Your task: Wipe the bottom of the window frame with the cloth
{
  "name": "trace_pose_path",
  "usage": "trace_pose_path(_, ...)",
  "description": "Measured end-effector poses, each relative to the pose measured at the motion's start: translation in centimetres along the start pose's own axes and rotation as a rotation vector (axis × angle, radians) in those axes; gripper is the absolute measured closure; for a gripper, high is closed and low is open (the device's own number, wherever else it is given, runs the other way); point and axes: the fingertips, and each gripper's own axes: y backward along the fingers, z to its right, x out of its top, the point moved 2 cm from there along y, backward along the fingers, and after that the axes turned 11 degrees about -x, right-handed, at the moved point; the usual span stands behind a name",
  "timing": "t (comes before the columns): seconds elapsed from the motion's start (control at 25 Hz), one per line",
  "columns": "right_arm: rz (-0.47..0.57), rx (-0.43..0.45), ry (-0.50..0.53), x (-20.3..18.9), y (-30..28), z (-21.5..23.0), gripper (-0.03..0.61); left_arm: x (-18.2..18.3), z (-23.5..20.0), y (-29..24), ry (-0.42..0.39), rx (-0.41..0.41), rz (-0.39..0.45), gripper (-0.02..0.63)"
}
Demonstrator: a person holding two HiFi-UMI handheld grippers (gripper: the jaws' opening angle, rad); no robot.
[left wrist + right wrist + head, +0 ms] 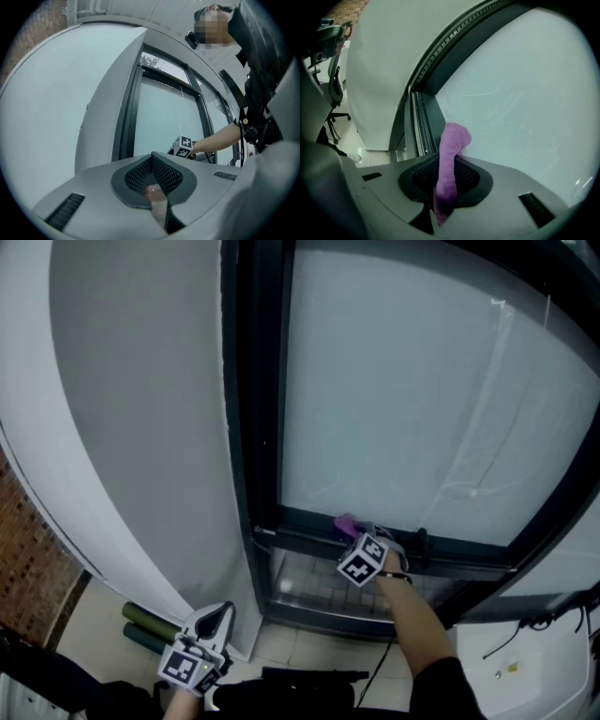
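A purple cloth (pixel 345 521) rests against the dark bottom rail of the window frame (pixel 459 557), just under the frosted pane. My right gripper (pixel 360 540) is shut on it. In the right gripper view the cloth (pixel 453 143) sticks up from between the jaws, its tip touching the glass beside the frame's track (pixel 419 117). My left gripper (pixel 217 615) hangs low at the left, away from the window. Its jaws are shut and hold nothing (pixel 152 158). From there the right gripper's marker cube (pixel 183 145) shows at the frame.
A white curved wall (pixel 141 409) stands left of the window, with brick (pixel 28 540) beyond it. Dark green rolls (pixel 142 622) lie on the floor by the left gripper. A metal grille (pixel 323 592) runs below the sill. A white unit with cables (pixel 525 662) is at right.
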Motion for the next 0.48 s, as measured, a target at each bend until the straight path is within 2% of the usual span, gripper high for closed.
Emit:
trace_pose_path(0.2,-0.060,-0.016,0.015,-2.4,0.3,1.3,0.508,-0.6,-0.1,-0.8,0.005,-0.029,-0.013,0.612)
trace_pose_path(0.48,-0.120,-0.043,0.222,-4.0,1.1,3.0,0.508,-1.0,0.1,-1.6,0.018,-0.051,-0.013,0.612)
